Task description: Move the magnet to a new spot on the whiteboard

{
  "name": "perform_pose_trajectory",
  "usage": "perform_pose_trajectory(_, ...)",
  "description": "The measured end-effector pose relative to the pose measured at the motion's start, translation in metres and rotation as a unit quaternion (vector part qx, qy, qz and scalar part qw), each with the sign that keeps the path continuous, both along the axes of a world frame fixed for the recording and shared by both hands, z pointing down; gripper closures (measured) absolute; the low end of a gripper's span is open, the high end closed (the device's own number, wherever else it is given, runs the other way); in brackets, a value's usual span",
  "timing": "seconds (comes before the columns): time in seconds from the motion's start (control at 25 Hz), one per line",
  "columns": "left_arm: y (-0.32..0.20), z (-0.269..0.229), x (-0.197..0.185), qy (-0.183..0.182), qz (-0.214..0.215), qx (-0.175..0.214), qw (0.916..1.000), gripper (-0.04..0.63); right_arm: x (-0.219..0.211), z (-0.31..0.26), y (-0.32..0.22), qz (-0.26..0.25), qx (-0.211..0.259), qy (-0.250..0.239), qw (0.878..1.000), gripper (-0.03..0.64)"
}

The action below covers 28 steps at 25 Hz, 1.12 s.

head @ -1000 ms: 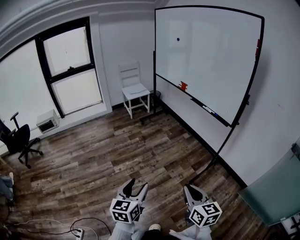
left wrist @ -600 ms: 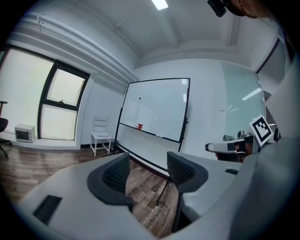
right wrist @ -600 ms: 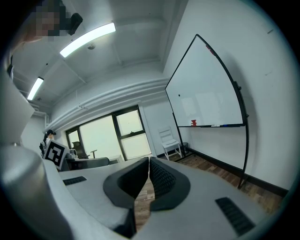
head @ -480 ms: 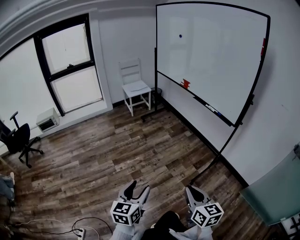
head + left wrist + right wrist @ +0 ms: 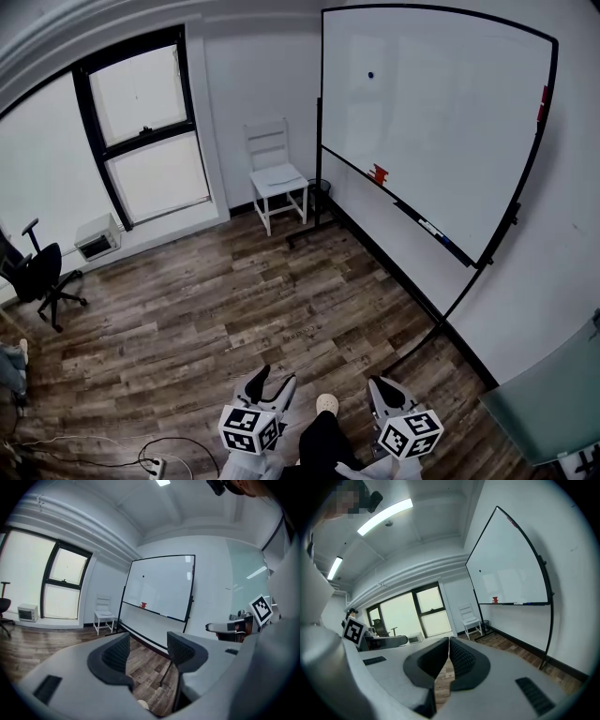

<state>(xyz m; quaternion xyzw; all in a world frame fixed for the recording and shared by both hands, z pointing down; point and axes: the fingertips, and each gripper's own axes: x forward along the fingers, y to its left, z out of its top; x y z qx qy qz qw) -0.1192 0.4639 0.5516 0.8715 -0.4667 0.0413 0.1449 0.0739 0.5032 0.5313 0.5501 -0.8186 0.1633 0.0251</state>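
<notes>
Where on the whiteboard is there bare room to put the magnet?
Nearly the whole whiteboard is bare: the wide middle between the magnet near its upper left and the red item on its right edge. The only crowded strip is the bottom tray, with a red object and markers.

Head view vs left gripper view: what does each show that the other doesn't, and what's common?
Head view only: the white power strip on the wood floor. Left gripper view only: the bright ceiling light panel, and the left gripper seen between its dark fingers: apart, nothing held. Both: the black-framed whiteboard, the small dark round magnet high on it, the red object on its tray, the white wooden chair.
</notes>
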Motion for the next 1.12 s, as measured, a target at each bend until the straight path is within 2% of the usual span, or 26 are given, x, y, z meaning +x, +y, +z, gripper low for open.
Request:
perform_pose_trajectory(0.36,-0.069,0.0,0.029,0.001,0.002,0.002,1.0,0.351,0.029,-0.004,-0.066,-0.012,0.0,0.012,1.0,0.586)
perform_pose_trajectory(0.8,-0.174,-0.018,0.076,0.003,-0.003,0.007,1.0,0.351,0.081,-0.019,-0.174,-0.016,0.006,0.001,1.0,0.586)
perform_pose_trajectory(1.12,-0.243,-0.026,0.088,0.007,-0.014,0.01,0.9998,0.351,0.097,-0.02,-0.251,-0.023,0.003,0.0,1.0,0.586)
